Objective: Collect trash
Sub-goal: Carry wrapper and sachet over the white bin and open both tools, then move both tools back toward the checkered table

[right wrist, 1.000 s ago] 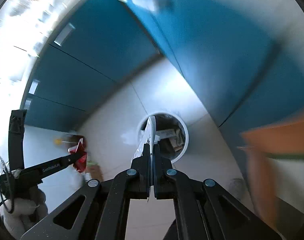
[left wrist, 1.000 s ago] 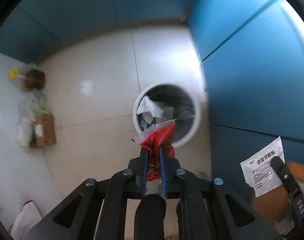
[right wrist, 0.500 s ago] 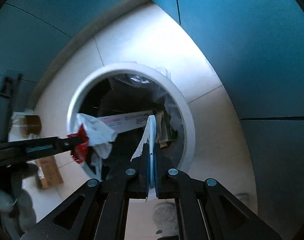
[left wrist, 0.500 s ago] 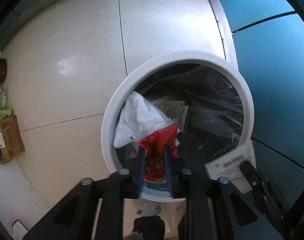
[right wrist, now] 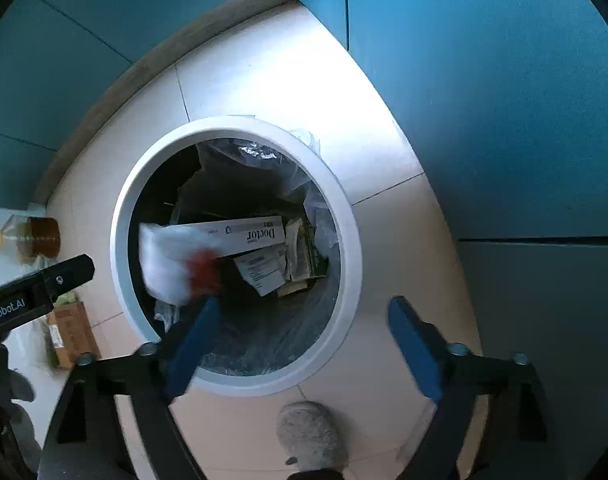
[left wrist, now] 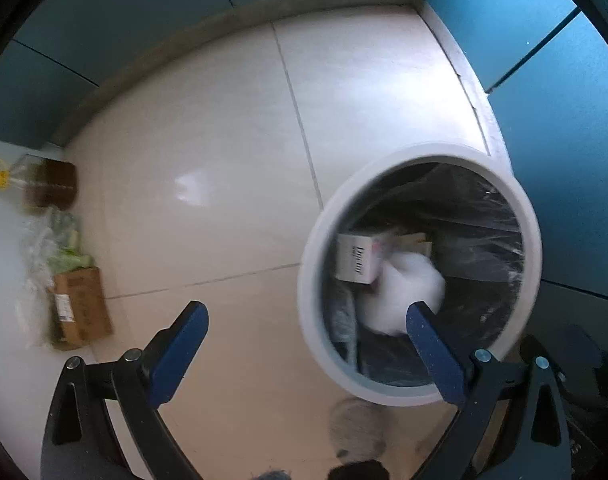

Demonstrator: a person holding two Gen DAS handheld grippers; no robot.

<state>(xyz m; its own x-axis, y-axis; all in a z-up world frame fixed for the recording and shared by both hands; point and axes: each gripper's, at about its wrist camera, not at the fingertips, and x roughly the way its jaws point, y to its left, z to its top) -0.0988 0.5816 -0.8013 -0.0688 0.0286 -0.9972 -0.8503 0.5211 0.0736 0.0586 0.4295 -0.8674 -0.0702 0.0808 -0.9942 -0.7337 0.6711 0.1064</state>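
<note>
Both grippers spread wide and gripping nothing. Left gripper (left wrist: 304, 320) over the floor (left wrist: 207, 152) just left of the bin (left wrist: 316, 240), one blue finger over bare tile, the other across the bin's near rim. Right gripper (right wrist: 304, 316) right above the bin (right wrist: 239, 126), fingers (right wrist: 191, 344) straddling its near rim. In the bin, on the dark liner: a blurred white bag (right wrist: 163, 264) against the left wall, a blurred red wrapper (right wrist: 201, 270) at its right edge, a long white box (right wrist: 247, 234) printed "Doctor" lying across the middle, a white sachet (right wrist: 261, 270) with small print just below the box, more packets (right wrist: 306, 254) by the right wall. From the left wrist view only the bag (left wrist: 404, 284) and one end of the box (left wrist: 358, 258) clear among the trash. Bin near the corner of the floor, close to the blue wall (right wrist: 504, 100). Along the left edge of the floor, a bottle (left wrist: 49, 188) of brown liquid with a yellow cap, a cardboard box (left wrist: 81, 308) and crumpled plastic beside it. Left gripper's black arm (right wrist: 39, 292) in the right wrist view at the left, well outside the bin rim
</note>
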